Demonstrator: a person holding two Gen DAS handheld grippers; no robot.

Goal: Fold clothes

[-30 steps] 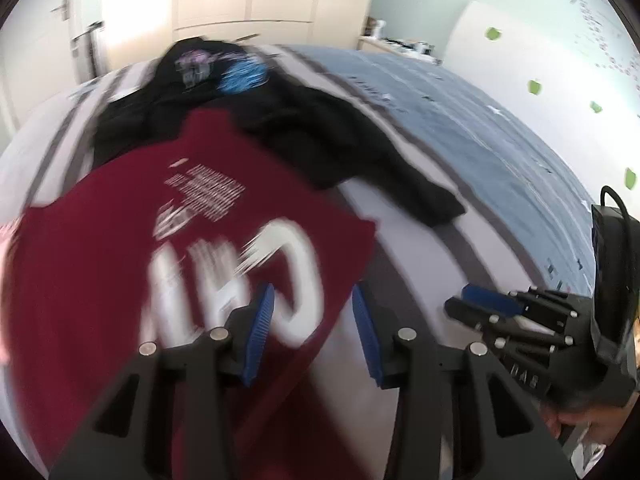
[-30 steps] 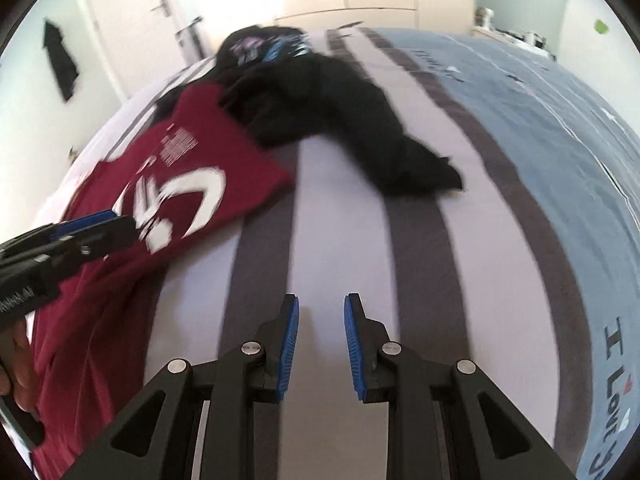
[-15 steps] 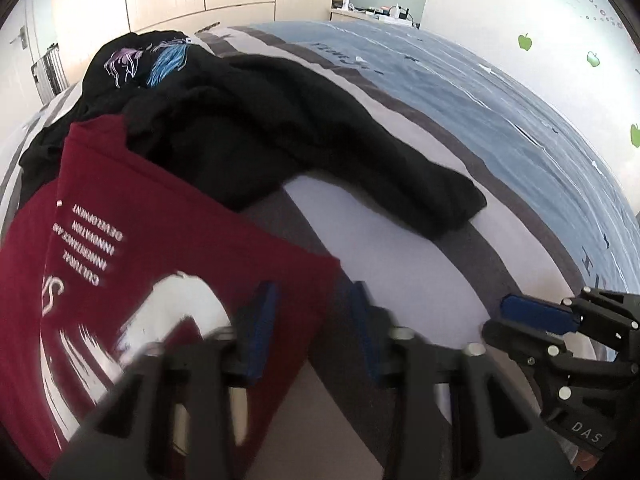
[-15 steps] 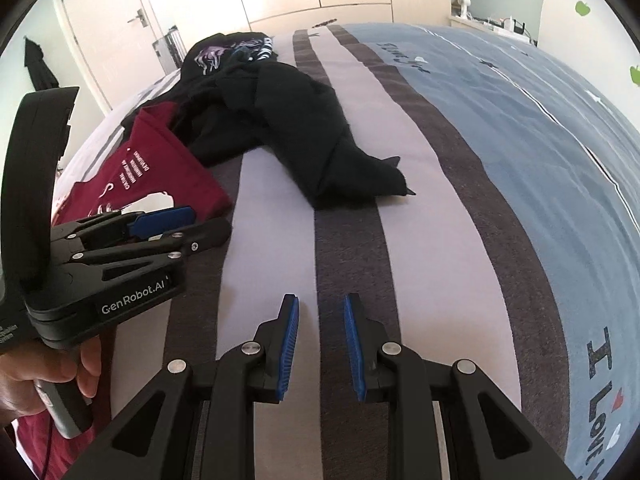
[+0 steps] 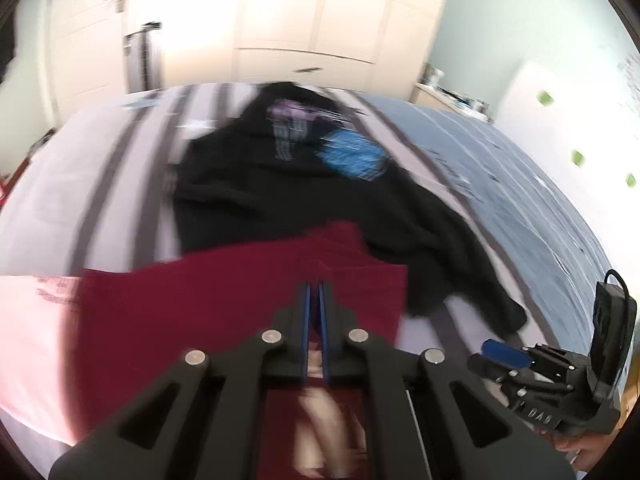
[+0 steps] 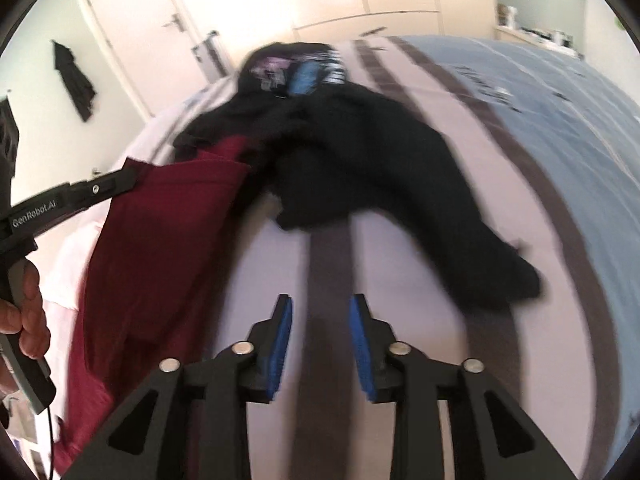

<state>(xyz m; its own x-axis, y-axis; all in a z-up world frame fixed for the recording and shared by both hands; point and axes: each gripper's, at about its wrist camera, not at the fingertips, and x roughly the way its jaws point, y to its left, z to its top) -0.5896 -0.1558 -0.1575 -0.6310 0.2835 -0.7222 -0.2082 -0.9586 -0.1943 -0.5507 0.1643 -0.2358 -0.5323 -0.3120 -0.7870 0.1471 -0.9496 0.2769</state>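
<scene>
A maroon T-shirt (image 5: pixel 208 304) lies on the striped bed. Part of it is turned over, so its plain side faces up. My left gripper (image 5: pixel 314 292) is shut on a fold of this shirt; red cloth shows between the blue pads. From the right wrist view, the left gripper (image 6: pixel 132 176) meets the maroon T-shirt (image 6: pixel 160 240) at its upper edge. A crumpled black hoodie (image 5: pixel 304 192) with a purple and blue print lies just beyond. My right gripper (image 6: pixel 320 312) hovers open over bare striped bedding, holding nothing, near a sleeve of the black hoodie (image 6: pixel 360 160).
The bed cover (image 6: pixel 560 128) turns blue on the right. A pink cloth (image 5: pixel 36 344) lies under the shirt at the left. White wardrobe doors (image 5: pixel 320 12) stand past the bed's far end. A person's hand (image 6: pixel 28 312) holds the left gripper's handle.
My left gripper went from open to shut on the maroon shirt and carried its edge over, hiding the white print. The right gripper stayed open and tilted up.
</scene>
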